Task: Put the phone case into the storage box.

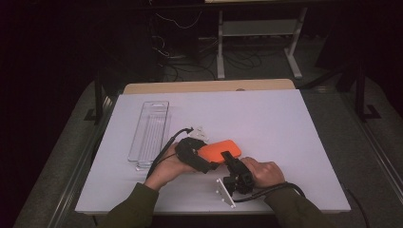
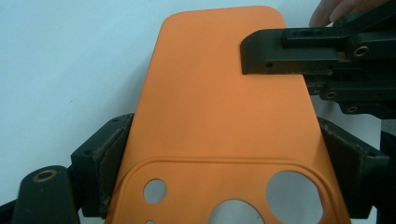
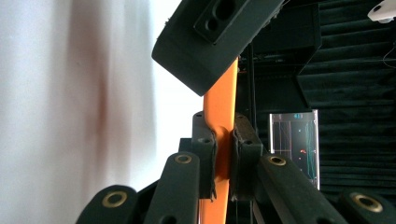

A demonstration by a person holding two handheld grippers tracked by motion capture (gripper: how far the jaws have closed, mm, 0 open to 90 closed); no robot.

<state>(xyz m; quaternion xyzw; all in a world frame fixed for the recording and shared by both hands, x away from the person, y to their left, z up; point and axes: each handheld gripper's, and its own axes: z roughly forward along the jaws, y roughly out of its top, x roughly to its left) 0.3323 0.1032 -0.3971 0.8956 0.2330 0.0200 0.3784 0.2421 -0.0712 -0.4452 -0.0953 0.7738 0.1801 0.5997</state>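
An orange phone case point(image 1: 219, 150) is held over the white table point(image 1: 285, 123) just below the middle of the high view, caught between both grippers. The left gripper point(image 1: 202, 159) comes in from about 7 o'clock of the case, and in the left gripper view its two black jaws sit against the case's point(image 2: 219, 116) long side edges, one at 9 o'clock and one at 3 o'clock, near the end with the round camera holes; they are closed on the case across its width. The right gripper point(image 1: 230, 159) reaches up from about 5 o'clock of the case. In the right gripper view its pads point(image 3: 210, 154) pinch the thin orange edge point(image 3: 223, 140) from both sides, clamped on it. In the left gripper view one of the right gripper's jaws point(image 2: 289, 51) lies across the case's face at about 2 o'clock. A clear plastic tray point(image 1: 149, 133) lies on the table at about 10 o'clock of the case, well apart from it. A small clear piece point(image 1: 197, 131) rests near the case at 11 o'clock.
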